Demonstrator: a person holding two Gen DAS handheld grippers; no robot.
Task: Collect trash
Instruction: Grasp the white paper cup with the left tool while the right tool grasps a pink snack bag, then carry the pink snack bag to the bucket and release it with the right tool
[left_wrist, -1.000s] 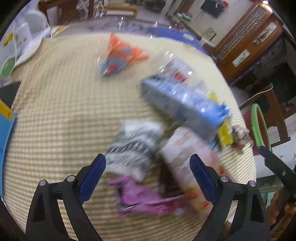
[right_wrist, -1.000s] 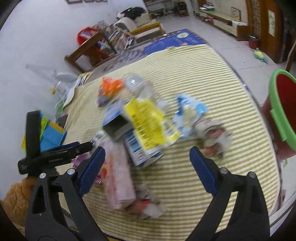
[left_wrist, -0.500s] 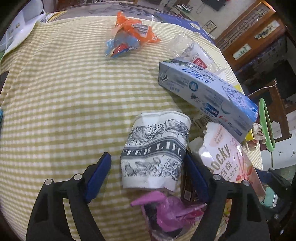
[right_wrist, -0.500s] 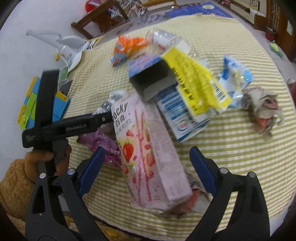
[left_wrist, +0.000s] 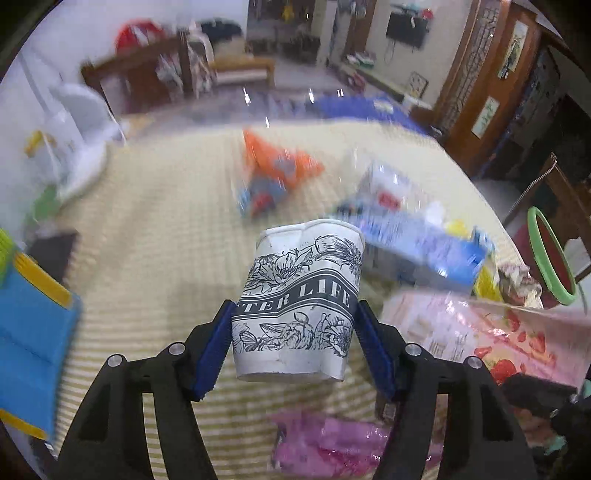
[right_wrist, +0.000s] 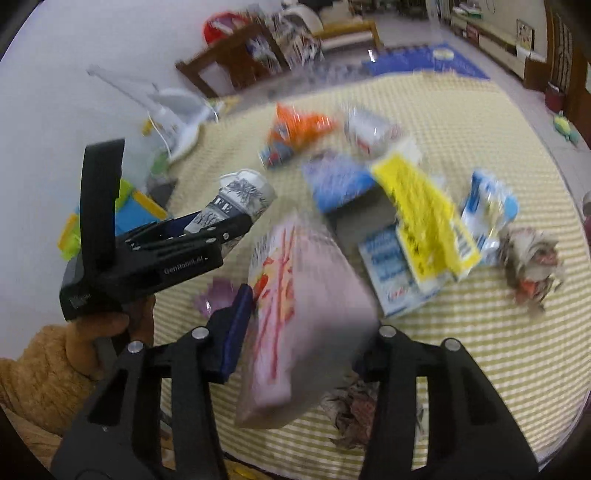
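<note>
My left gripper (left_wrist: 293, 339) is shut on a white paper cup (left_wrist: 299, 306) with black flower print, held above the yellow checked tablecloth (left_wrist: 155, 236). The cup also shows in the right wrist view (right_wrist: 240, 199). My right gripper (right_wrist: 306, 332) is shut on a pink strawberry snack box (right_wrist: 299, 325), lifted off the cloth; the box also shows in the left wrist view (left_wrist: 480, 332). A red bin with a green rim (left_wrist: 550, 254) stands past the table's right edge.
Loose on the cloth lie an orange wrapper (right_wrist: 295, 129), a blue carton (right_wrist: 388, 251) with a yellow wrapper (right_wrist: 424, 214), a plastic bottle (right_wrist: 369, 129), a blue-white packet (right_wrist: 487, 210), crumpled paper (right_wrist: 532, 262) and a purple wrapper (left_wrist: 332, 443). Blue and yellow blocks (left_wrist: 29, 332) sit left.
My left gripper closed on the paper cup and lifted it. My right gripper closed on the pink snack box and lifted it. Both views are blurred by motion.
</note>
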